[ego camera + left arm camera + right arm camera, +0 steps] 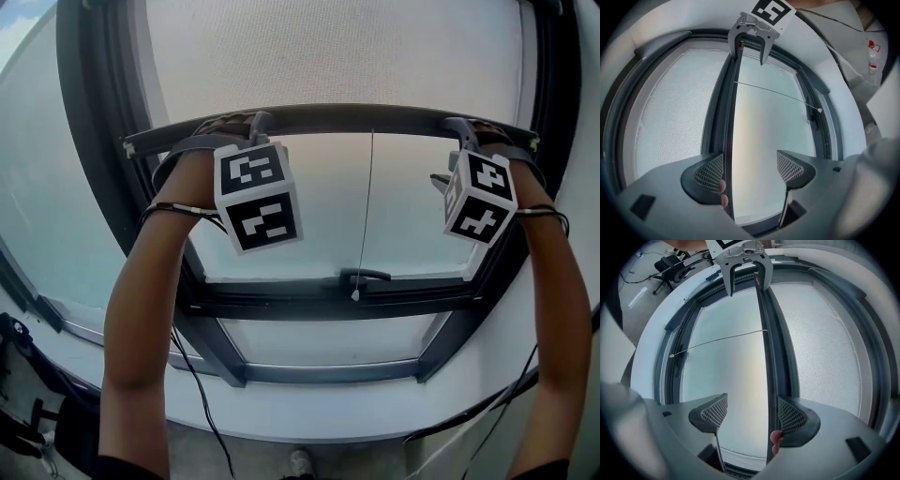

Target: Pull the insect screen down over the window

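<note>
My left tool (750,166) and right tool (752,416) sit at the dark grey bottom rail (375,119) of the white mesh insect screen (328,52). I judge that one near each end should keep the pull level. Both tools gape wide. The rail runs between each pair of jaws, pressed against one jaw, hooked rather than clamped. The screen covers only the upper glass, and the dark lower window frame (281,300) lies well below.
</note>
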`<state>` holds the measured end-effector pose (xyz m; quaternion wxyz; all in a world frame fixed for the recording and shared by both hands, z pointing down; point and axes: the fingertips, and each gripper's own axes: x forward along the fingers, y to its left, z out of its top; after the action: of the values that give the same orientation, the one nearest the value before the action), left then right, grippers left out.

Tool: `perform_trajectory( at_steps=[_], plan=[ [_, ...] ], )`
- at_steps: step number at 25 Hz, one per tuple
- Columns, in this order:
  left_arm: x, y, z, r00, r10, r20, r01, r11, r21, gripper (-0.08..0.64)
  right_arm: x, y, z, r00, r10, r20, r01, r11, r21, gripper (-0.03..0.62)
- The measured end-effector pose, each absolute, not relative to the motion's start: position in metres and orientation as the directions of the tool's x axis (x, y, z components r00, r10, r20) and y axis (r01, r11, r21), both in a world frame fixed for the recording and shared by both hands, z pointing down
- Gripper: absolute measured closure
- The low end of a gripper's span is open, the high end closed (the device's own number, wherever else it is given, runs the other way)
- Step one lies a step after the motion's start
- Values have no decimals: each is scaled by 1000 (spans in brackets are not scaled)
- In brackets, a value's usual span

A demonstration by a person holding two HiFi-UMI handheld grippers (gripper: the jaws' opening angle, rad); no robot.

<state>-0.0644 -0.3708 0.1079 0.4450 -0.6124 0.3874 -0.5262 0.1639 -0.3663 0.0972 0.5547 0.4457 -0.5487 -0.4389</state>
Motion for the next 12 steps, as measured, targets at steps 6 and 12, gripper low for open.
perform_trajectory(
  at_steps=[6,12],
  plan=[
    [-63,-370,142,147,-903,405,-2,-409,-912,202,165,-366,130,20,-952,307,11,307,952,261],
    [-63,-370,163,142,-893,427,5,-431,-902,202,166,-367,152,21,-947,319,10,319,948,261]
  ],
)
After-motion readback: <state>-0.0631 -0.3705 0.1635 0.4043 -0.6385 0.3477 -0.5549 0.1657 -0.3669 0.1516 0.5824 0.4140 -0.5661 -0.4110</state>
